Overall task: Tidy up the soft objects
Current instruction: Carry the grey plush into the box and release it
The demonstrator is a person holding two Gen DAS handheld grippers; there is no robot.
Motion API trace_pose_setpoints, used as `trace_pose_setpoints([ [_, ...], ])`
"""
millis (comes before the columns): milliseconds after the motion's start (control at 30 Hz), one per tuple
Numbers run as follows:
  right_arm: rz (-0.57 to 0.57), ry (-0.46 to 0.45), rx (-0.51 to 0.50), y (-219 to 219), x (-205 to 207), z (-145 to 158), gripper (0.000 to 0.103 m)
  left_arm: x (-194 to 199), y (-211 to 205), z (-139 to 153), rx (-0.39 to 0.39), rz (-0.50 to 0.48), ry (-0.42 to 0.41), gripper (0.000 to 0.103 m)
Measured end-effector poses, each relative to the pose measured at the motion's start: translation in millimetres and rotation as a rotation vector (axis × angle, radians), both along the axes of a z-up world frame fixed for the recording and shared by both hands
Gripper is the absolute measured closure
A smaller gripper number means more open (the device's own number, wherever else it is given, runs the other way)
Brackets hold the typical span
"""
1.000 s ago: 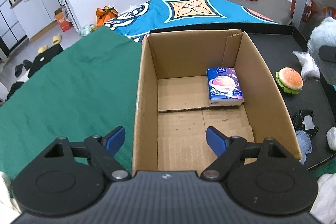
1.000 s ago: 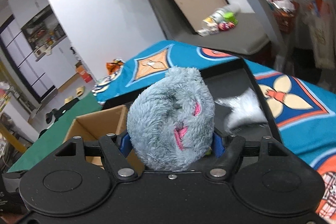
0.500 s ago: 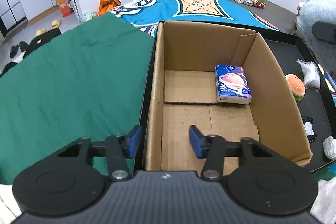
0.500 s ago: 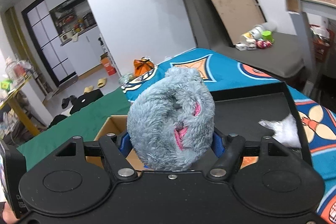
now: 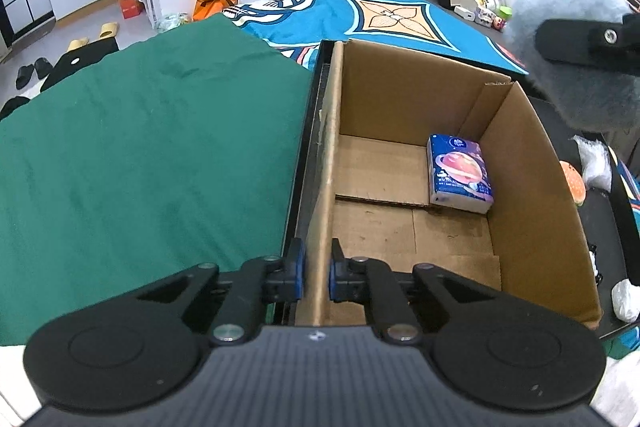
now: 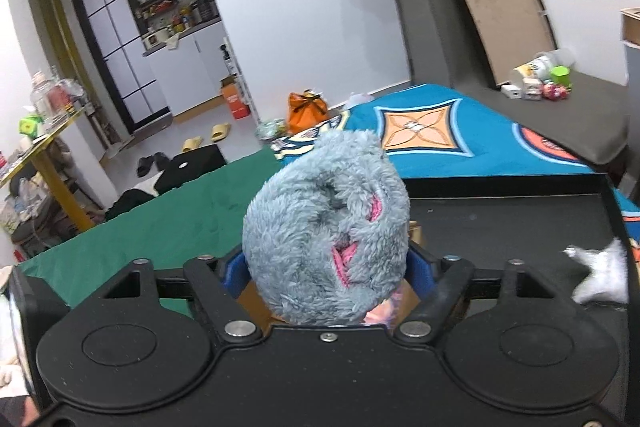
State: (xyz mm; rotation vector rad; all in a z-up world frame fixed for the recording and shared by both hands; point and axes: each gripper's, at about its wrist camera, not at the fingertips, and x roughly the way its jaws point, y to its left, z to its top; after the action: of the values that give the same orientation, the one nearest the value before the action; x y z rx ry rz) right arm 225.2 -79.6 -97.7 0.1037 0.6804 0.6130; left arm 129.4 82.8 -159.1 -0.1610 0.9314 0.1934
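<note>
An open cardboard box (image 5: 532,195) stands on a black tray. A blue tissue pack (image 5: 459,174) lies inside against its right wall. My left gripper (image 5: 317,275) is shut on the box's left wall (image 5: 326,187) near its front corner. My right gripper (image 6: 326,273) is shut on a grey-blue plush toy (image 6: 326,239) with pink patches and holds it in the air. In the left wrist view the plush (image 5: 576,39) hangs above the box's far right corner. The box is mostly hidden behind the plush in the right wrist view.
A green cloth (image 5: 152,155) covers the table left of the box. A burger plush (image 5: 574,181), a white plastic bag (image 5: 598,163) and small items lie on the black tray (image 6: 500,223) right of the box. A white fluffy piece (image 6: 600,277) lies on the tray.
My left gripper has closed from wide open onto the box's left wall. My right gripper has carried the plush left, toward the box.
</note>
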Motion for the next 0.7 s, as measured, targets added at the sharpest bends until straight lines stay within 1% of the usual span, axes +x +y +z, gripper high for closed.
trace_pose_setpoints([
  [33,0.012,-0.004,-0.002,1.7,-1.5,0.5,0.014,-0.3,0.4,-0.1,-0.002,0.001,-0.002,0.092],
  [67,0.021,-0.014,-0.013,3.3,-4.4,0.9,0.007,-1.1,0.9,-0.1,-0.004,0.001,-0.004,0.092],
  [100,0.024,-0.026,-0.031,4.1,-7.8,1.4,0.005,-1.4,0.9,-0.2,-0.005,0.0,-0.005,0.092],
  [200,0.006,-0.022,-0.061,2.1,-11.1,1.7,0.004,-1.9,0.8,0.0,-0.007,0.001,-0.004,0.092],
  [300,-0.037,0.008,-0.049,-10.5,-14.9,1.1,0.004,-2.4,2.3,0.7,-0.016,0.003,-0.001,0.092],
  [367,-0.058,0.012,-0.05,-17.4,-16.4,0.4,0.004,-2.8,1.6,2.5,-0.016,0.001,0.002,0.091],
  [500,-0.1,0.023,-0.051,-32.7,-22.6,-0.8,0.004,-5.2,-2.4,7.3,-0.011,-0.003,-0.003,0.087],
  [600,-0.127,0.031,-0.045,-42.9,-24.8,-3.7,0.004,-5.9,-5.4,10.3,-0.008,-0.008,-0.002,0.078],
  [667,-0.143,0.035,-0.048,-49.8,-27.5,-5.6,0.004,-7.1,-9.9,12.9,0.004,-0.017,-0.006,0.065],
  [700,-0.151,0.038,-0.049,-53.4,-28.6,-6.4,0.004,-7.7,-10.9,14.0,0.009,-0.021,-0.01,0.062],
])
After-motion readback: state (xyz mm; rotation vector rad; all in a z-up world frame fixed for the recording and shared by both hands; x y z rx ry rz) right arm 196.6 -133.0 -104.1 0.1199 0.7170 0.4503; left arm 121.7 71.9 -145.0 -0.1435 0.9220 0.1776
